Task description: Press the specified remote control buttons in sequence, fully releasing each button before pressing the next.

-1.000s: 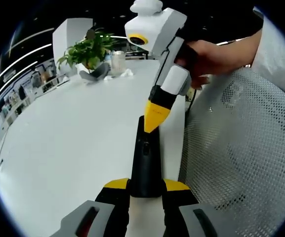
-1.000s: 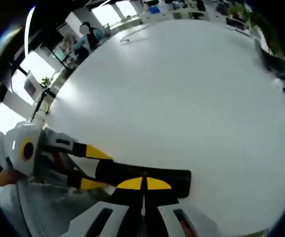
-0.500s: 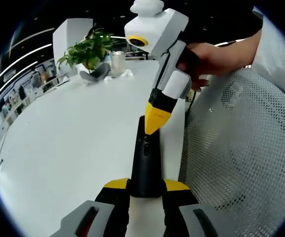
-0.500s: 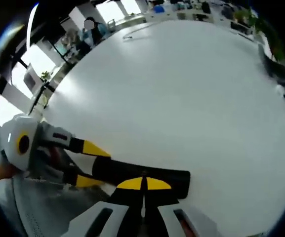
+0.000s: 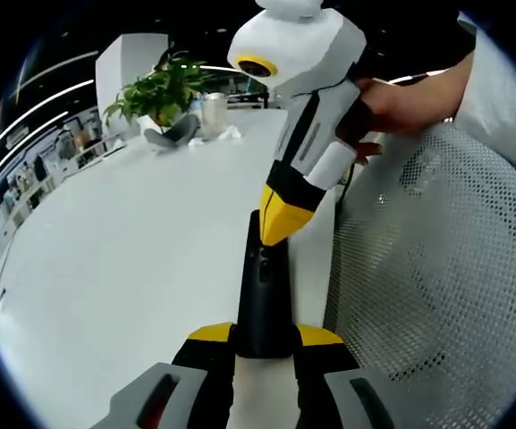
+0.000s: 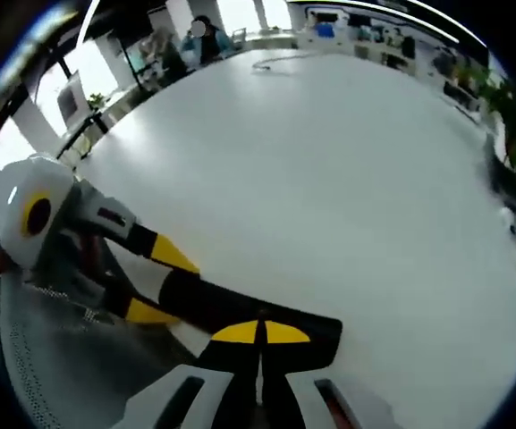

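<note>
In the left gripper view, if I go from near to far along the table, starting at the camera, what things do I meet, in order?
left gripper holding the black remote control → yellow tip of the right gripper on the remote → gray object and clear jar → green plant.

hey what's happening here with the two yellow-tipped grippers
A person is working a black remote control with two handheld grippers over a white table. The left gripper clamps the remote's near end and holds it out level. The right gripper, jaws shut, has its yellow tip down on the remote's top face, apparently on a button; whether it is pressed in cannot be told. A potted plant stands at the table's far end.
</note>
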The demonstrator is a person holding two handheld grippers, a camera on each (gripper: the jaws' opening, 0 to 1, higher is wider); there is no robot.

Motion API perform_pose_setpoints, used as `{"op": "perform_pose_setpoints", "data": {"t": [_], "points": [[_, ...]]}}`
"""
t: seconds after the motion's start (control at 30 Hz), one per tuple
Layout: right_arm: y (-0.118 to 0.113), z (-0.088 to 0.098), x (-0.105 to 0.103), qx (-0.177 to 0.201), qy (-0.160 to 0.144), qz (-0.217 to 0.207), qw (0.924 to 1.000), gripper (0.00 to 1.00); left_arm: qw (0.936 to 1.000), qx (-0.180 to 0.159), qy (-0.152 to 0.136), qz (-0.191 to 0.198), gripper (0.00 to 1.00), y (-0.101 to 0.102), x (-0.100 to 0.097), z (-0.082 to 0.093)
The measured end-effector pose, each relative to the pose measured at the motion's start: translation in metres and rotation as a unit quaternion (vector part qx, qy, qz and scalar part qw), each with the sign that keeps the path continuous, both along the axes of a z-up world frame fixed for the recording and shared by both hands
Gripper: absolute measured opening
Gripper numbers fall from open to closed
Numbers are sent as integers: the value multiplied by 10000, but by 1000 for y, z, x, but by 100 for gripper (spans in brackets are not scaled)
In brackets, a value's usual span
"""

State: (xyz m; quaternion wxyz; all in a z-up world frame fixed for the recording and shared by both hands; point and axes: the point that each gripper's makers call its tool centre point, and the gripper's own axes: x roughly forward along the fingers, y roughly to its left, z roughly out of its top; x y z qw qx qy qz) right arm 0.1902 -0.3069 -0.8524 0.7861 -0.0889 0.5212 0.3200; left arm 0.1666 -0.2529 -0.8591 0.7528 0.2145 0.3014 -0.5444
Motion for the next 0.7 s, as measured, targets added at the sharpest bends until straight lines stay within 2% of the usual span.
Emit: {"op": "perform_pose_setpoints", "data": {"t": [0.3,0.43,0.7], "points": [[-1,1,1,195,219,-217,9993,0,10000,8,-8,-3,24,0,0,0],[-1,2,3,379,408,-500,9972,0,10000,3,-23,-15,24,0,-1,0],[-3,5,14,471,86,-711,9963,0,10000,-8,-25,-28,24,0,-1,0]]}}
